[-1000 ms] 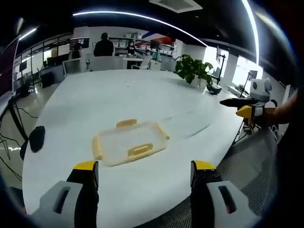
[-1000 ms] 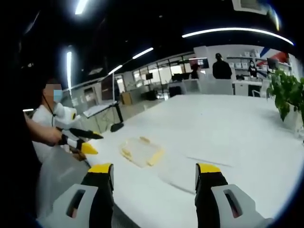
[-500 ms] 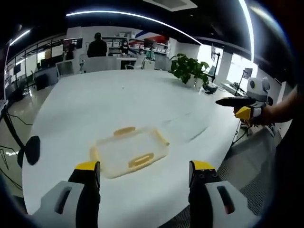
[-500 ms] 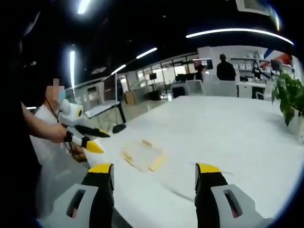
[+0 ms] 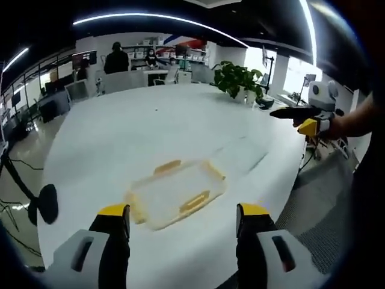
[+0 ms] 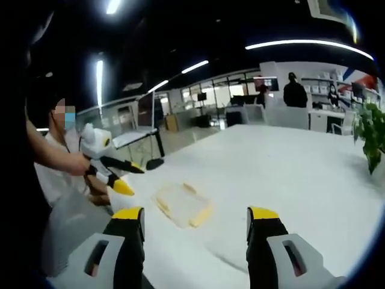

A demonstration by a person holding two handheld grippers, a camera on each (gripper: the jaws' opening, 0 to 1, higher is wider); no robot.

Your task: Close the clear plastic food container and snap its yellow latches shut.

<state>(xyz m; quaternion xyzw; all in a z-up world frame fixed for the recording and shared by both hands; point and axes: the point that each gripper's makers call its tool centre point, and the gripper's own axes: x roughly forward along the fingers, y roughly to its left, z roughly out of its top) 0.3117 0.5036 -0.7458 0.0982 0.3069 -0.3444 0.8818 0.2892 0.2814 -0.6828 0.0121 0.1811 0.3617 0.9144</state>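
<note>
Two tools: one in each of the person's hands, both held off the white surface (image 5: 150,126) and touching nothing.
Left tool (image 5: 180,220): yellow-tipped jaws stand wide apart with nothing between them, low in the left gripper view, the near edge of the surface under them.
Right tool (image 6: 195,220): jaws likewise spread and empty at the bottom of the right gripper view; it also appears at the far right of the left gripper view, held out beyond the surface edge, and from that side I cannot tell the gap.
Container (image 5: 177,192): clear plastic, lying flat on the surface near the person's edge, just ahead of the left tool and framed between its jaws; in the right gripper view it sits left of centre, well apart from the right tool.
Yellow latches (image 5: 194,202): one on the near long side, one on the far side, more at the ends; whether they are snapped down I cannot tell.
Potted plant (image 5: 239,80): on the far side of the surface.
Background: office desks, with people standing far off.
</note>
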